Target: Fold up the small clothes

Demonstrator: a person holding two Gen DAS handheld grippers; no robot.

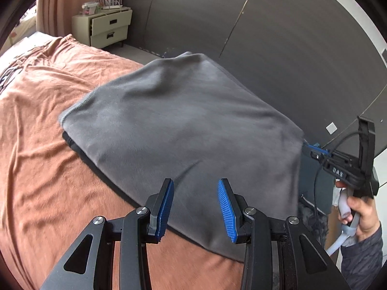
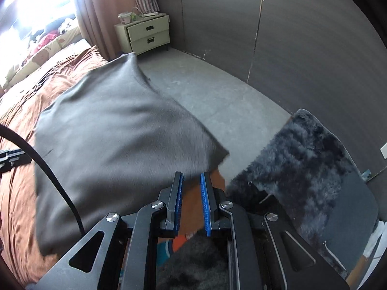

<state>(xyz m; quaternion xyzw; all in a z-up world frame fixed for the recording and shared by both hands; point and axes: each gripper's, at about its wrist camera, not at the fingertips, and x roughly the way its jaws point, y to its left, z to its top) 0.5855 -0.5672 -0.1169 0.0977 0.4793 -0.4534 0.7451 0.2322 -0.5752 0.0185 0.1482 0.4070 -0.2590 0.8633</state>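
Left gripper [image 1: 196, 205]: parted, nothing between the pads; hovering over the near edge of the cloth
Grey garment [image 1: 183, 130]: spread on the rust-coloured bedspread [image 1: 48, 145]; far right corner lifted off the bed, overhanging the floor
Right gripper [image 2: 191, 203]: narrow gap, nothing between the pads in its own view; beside the near right corner
Risk: likely slide toward the fluffy dark rug [image 2: 312, 159]; cause, overhang with no grip; fold skewed, corners unmatched

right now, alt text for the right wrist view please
A grey garment lies spread on a rust-brown bedspread, just beyond the right gripper, whose blue-padded jaws stand slightly apart with nothing between them. A dark fluffy rug lies to the right; a pale nightstand stands far back.
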